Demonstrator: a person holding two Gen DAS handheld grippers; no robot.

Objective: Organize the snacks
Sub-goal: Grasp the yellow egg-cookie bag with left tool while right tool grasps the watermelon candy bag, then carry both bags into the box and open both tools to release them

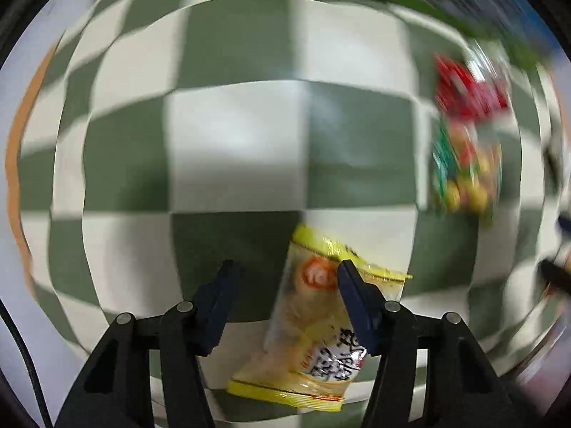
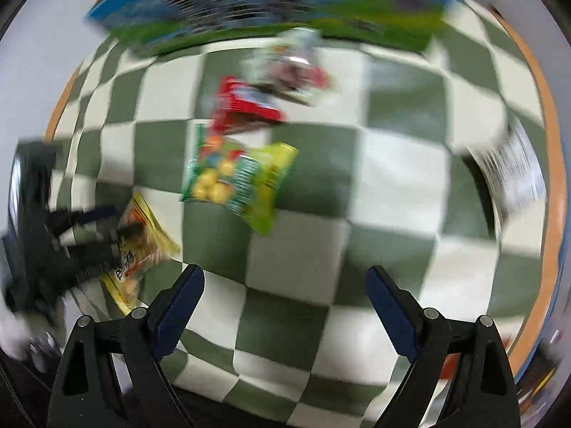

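Checked cloth: green and cream squares, filling both views. I am looking nearly straight down on it through both wrist cameras.

Bins: a blue and a green band along the top edge of the right wrist view, badly smeared. The left wrist view is showing only a green streak at its upper right.

Left gripper: I am holding it pointed down at the cloth, lower centre of its own view. The yellow snack packet is sitting between the two fingers; the right-hand finger is lying against the packet's face, while a gap is showing on the other side, so I am not yet seeing a clamp. In the right wrist view this same gripper is appearing as a dark blurred shape at the left edge, over the packet.

Right gripper: lower centre of its view, fingers spread wide, nothing between them, bare cloth below.

Green sweets bag: centre left in the right wrist view; at the right edge, blurred, in the left view.

Red packet: just above the green bag in the frame, touching or overlapping it.

Pale packet: upper centre, right wrist view only, too blurred for me to read.
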